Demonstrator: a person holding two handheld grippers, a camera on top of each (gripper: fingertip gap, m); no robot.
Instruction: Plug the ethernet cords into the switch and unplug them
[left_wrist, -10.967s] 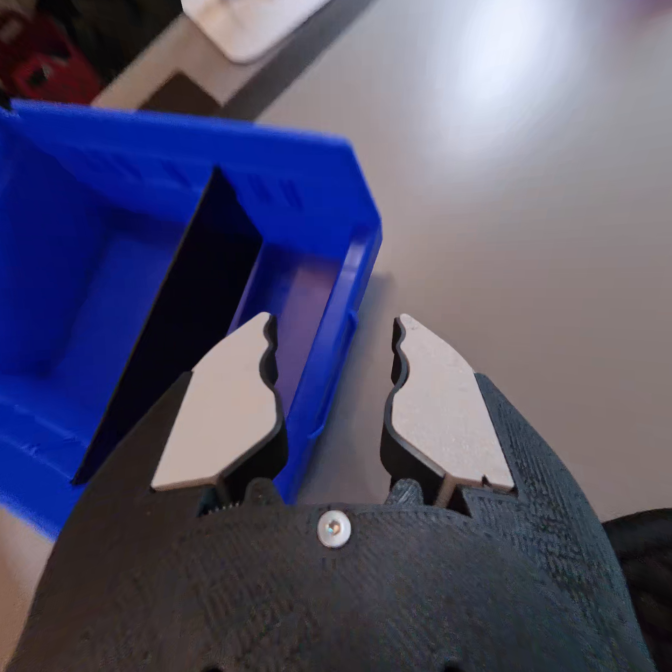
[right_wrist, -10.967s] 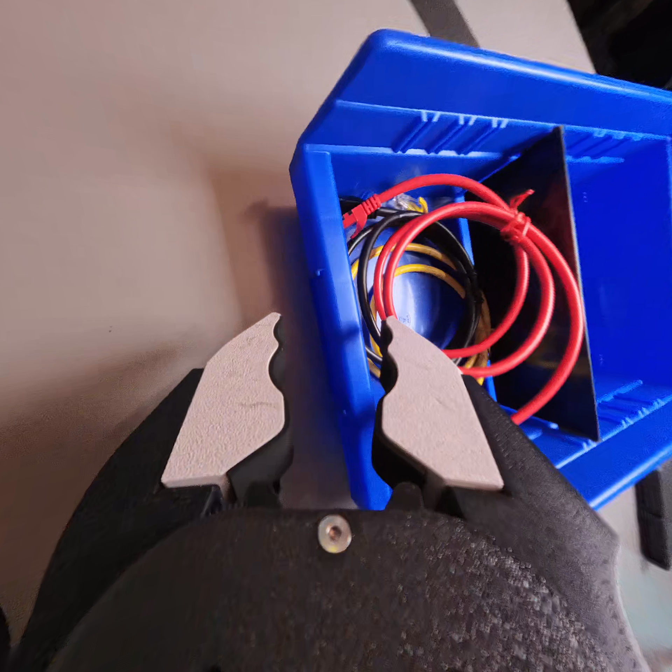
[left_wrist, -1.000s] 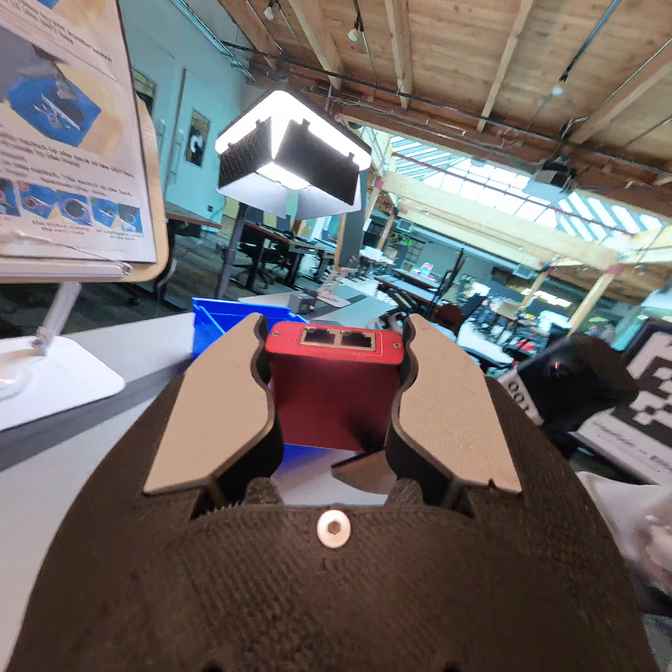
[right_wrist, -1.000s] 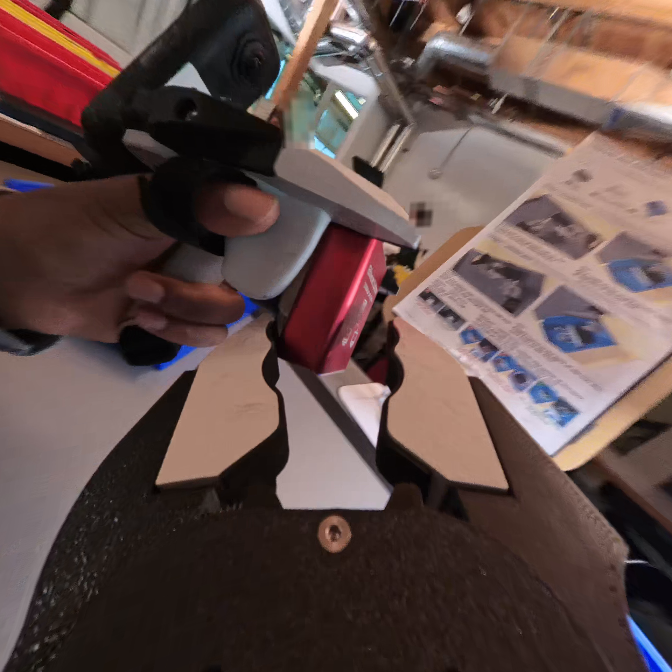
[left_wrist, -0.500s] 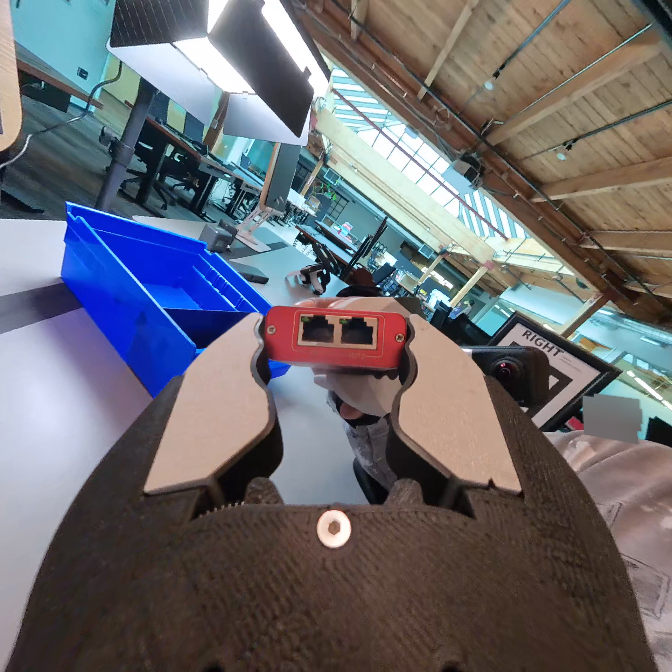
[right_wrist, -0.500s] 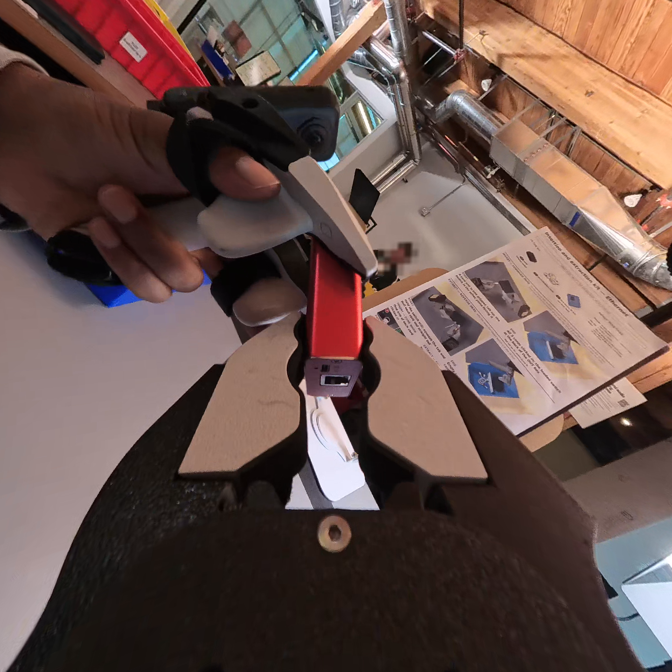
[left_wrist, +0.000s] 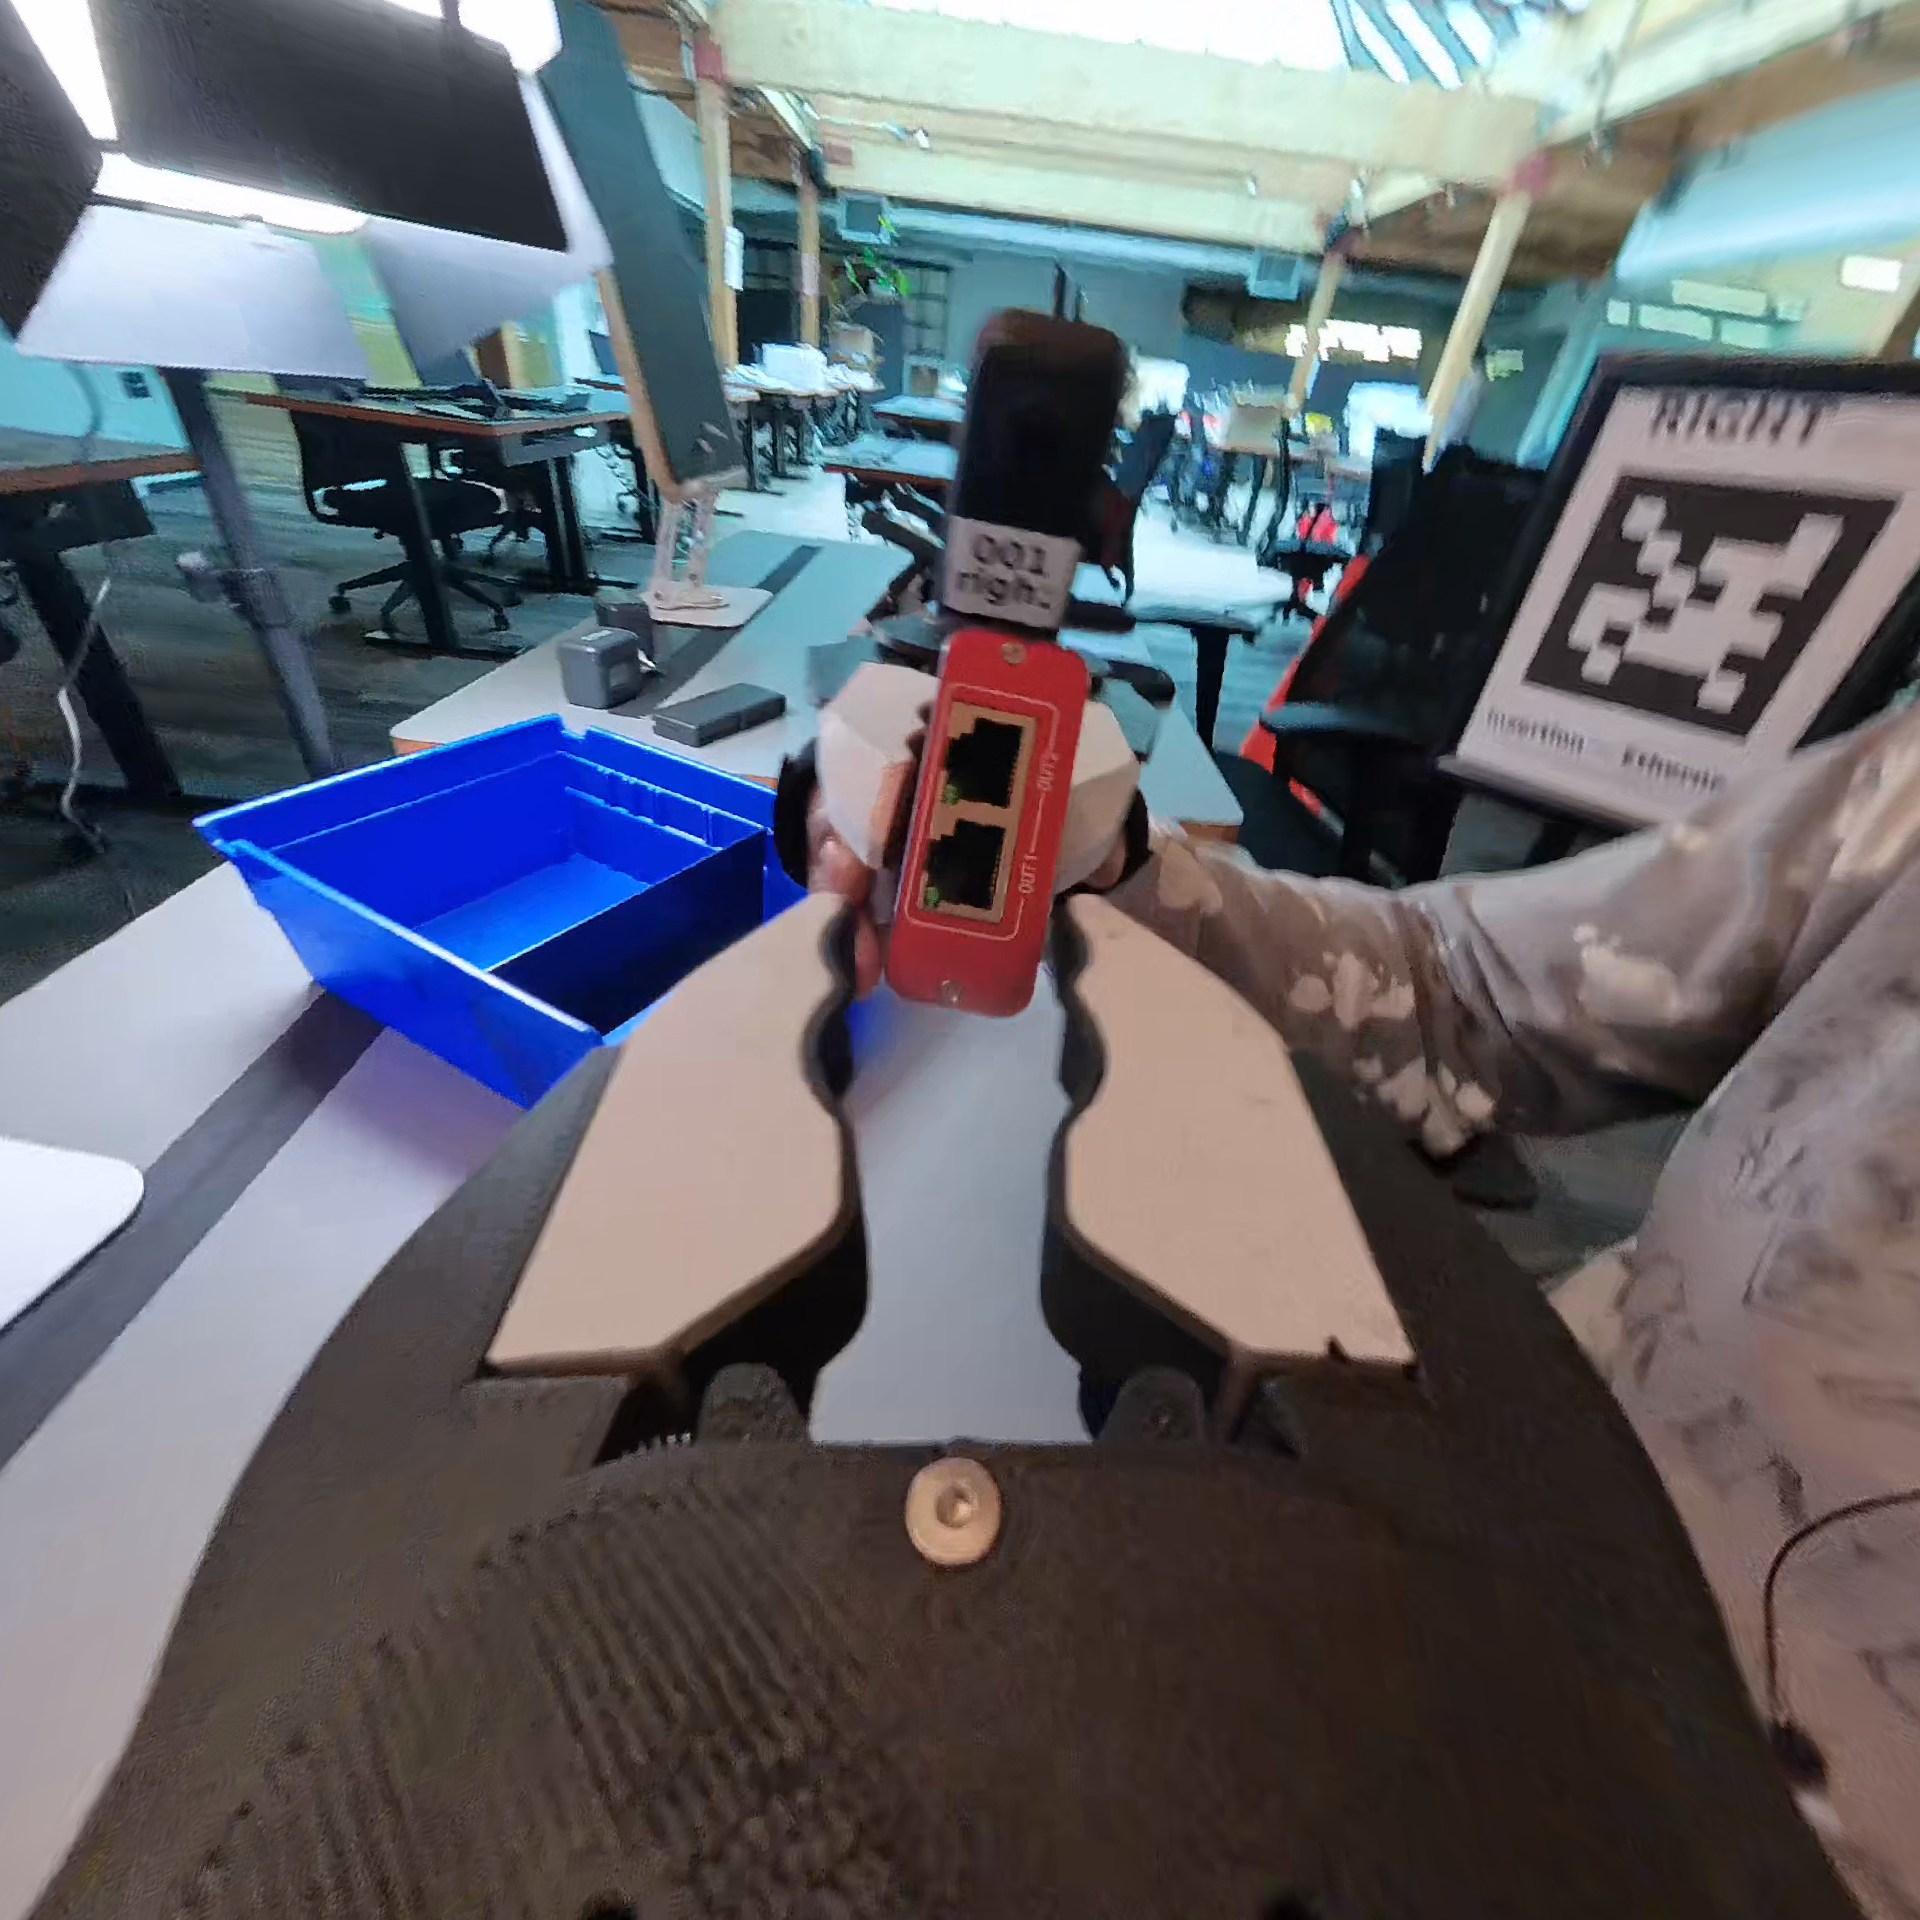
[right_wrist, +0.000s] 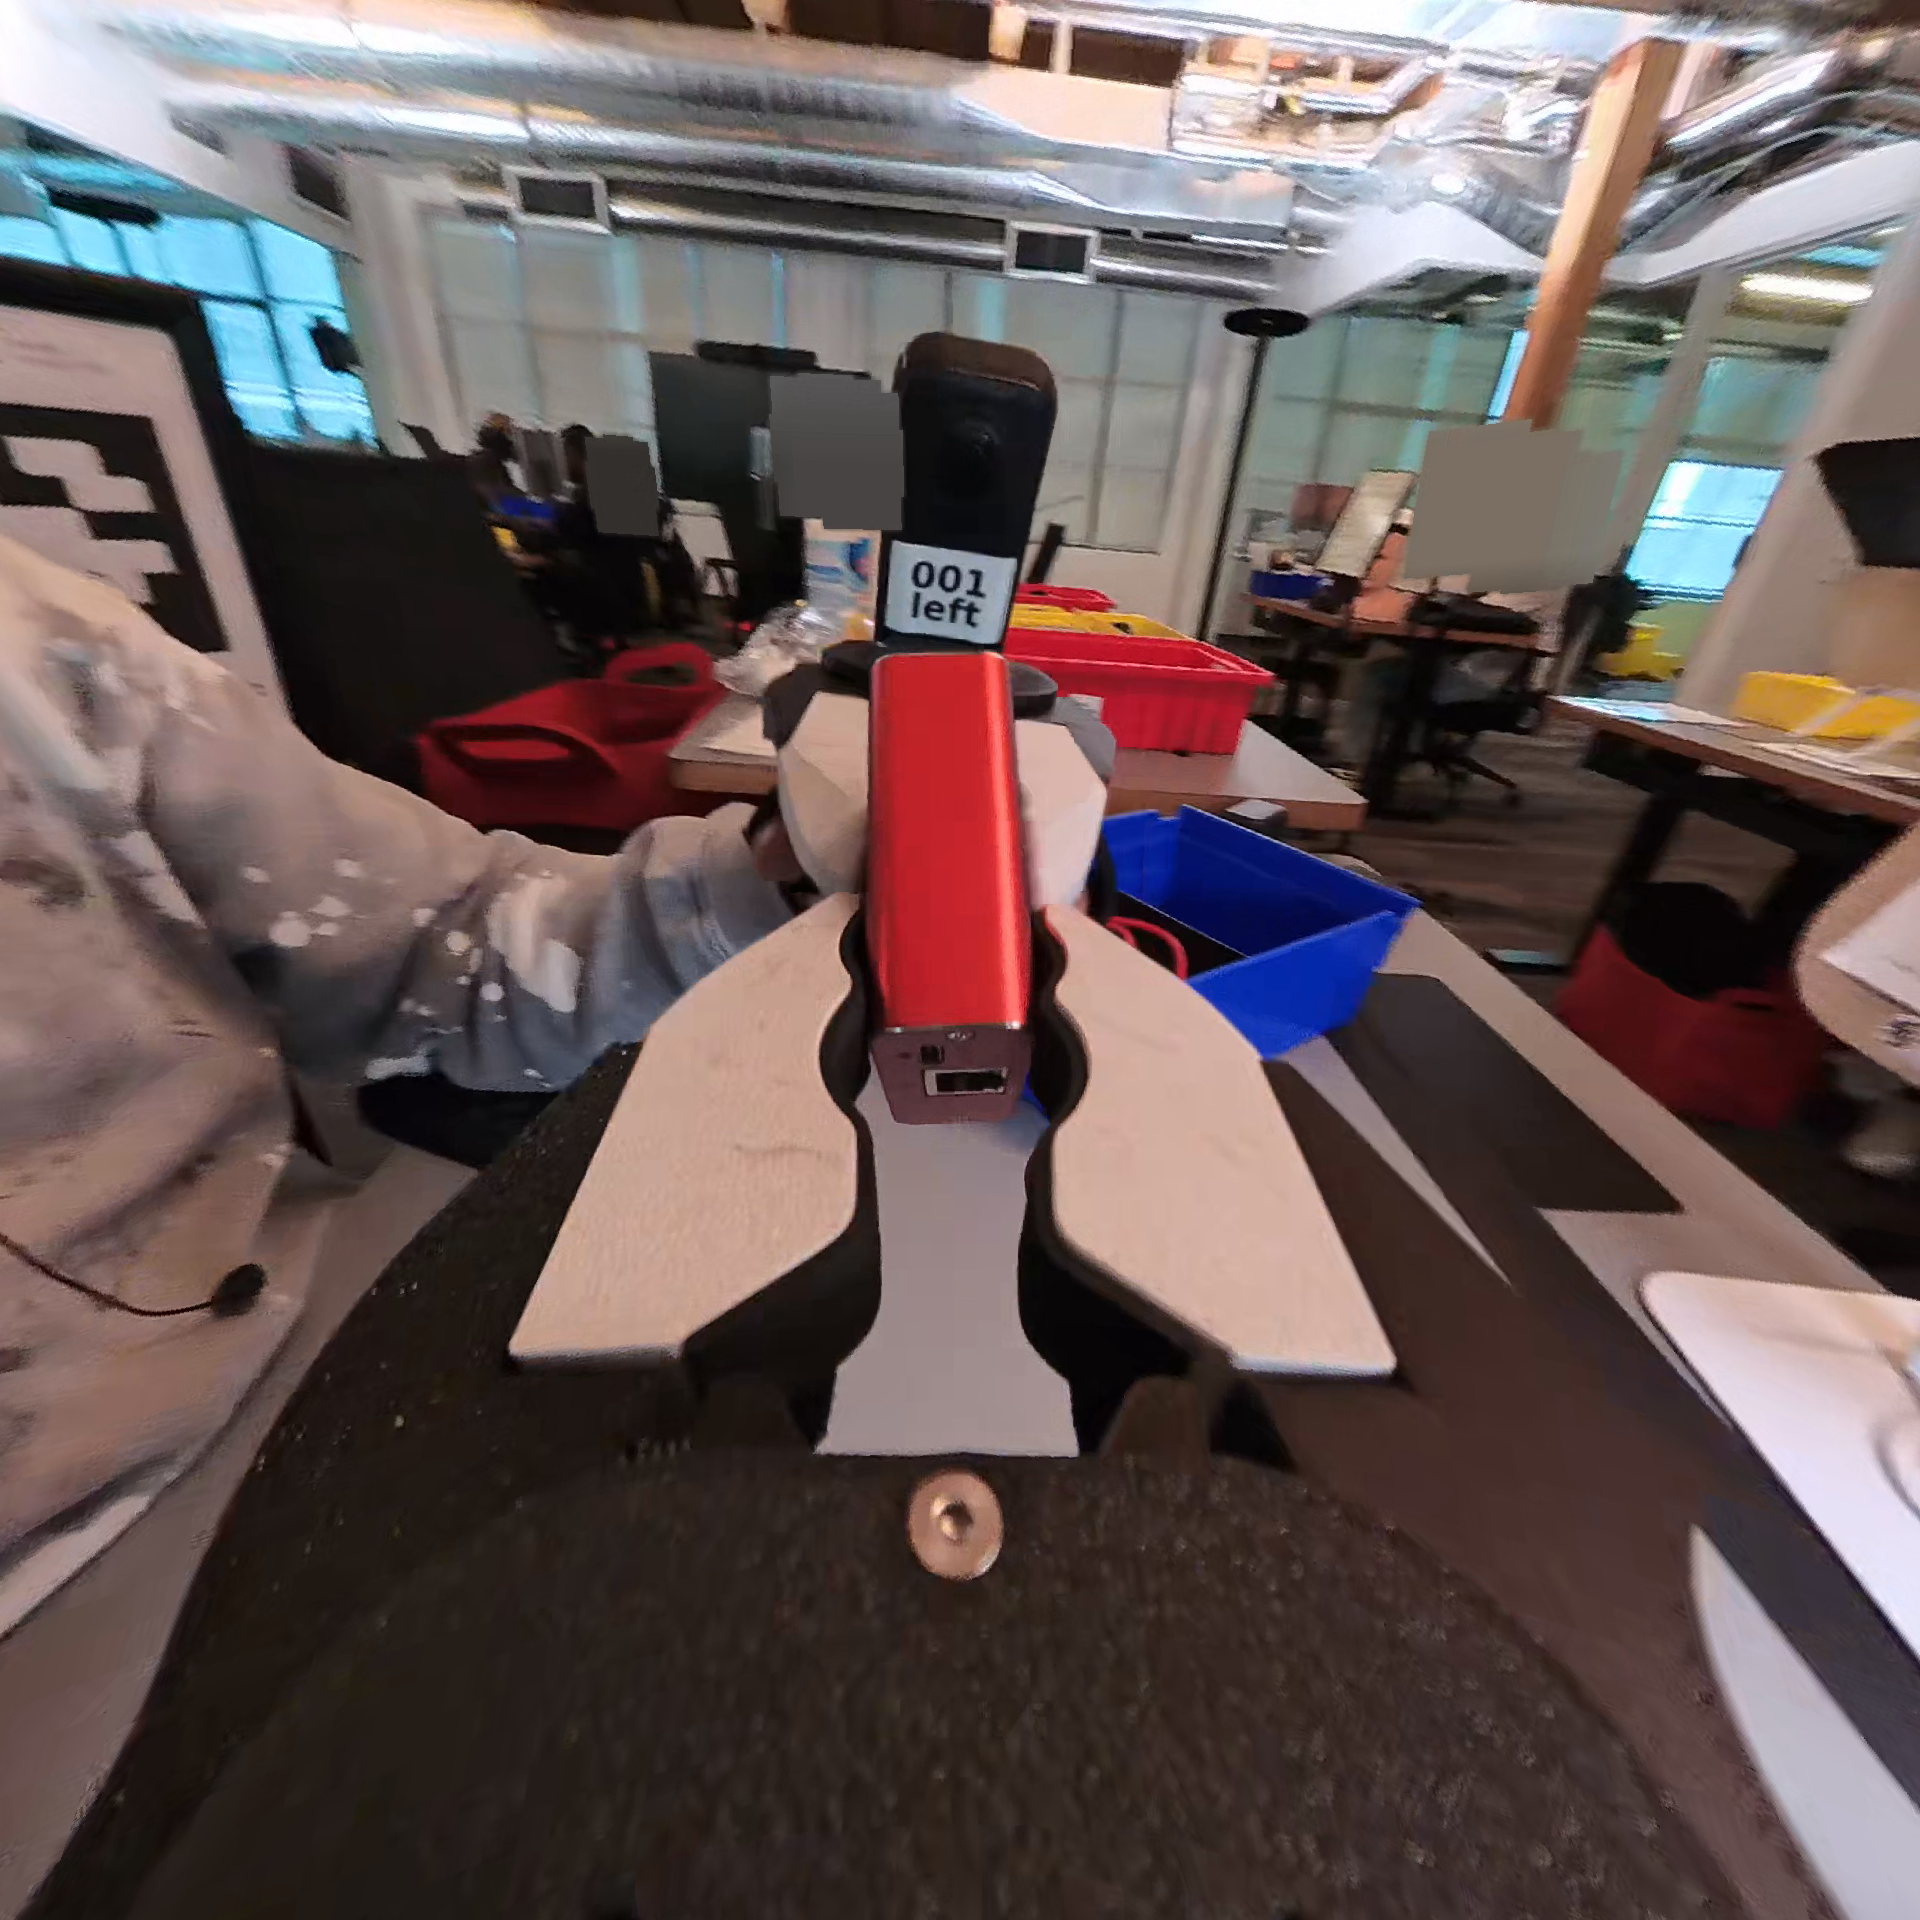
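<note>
The red switch (left_wrist: 977, 821) is up in the air, lifted off the grey table (left_wrist: 208, 1299), on the near side of the blue bin (left_wrist: 416, 935) and just beside it. It stands on its narrow edge, two ports (left_wrist: 982, 758) stacked one above the other and facing the left wrist camera.

The right gripper (right_wrist: 951, 914) has it: both pale fingers press flat against the long red sides, clamped on the end with the single socket. From that camera the bin (right_wrist: 1299, 966) sits behind the switch and off to one side, and a loop of red cord (right_wrist: 1153, 940) shows inside its nearer compartment.

The left gripper (left_wrist: 951, 920) comes in from the opposite end. Its fingers stand a modest gap apart, straddling the ported end, with a sliver of daylight on each side, so no grip there.

A speckled grey sleeve (left_wrist: 1455, 987) reaches across behind the switch, on the side away from the bin. No cord is in either port.
</note>
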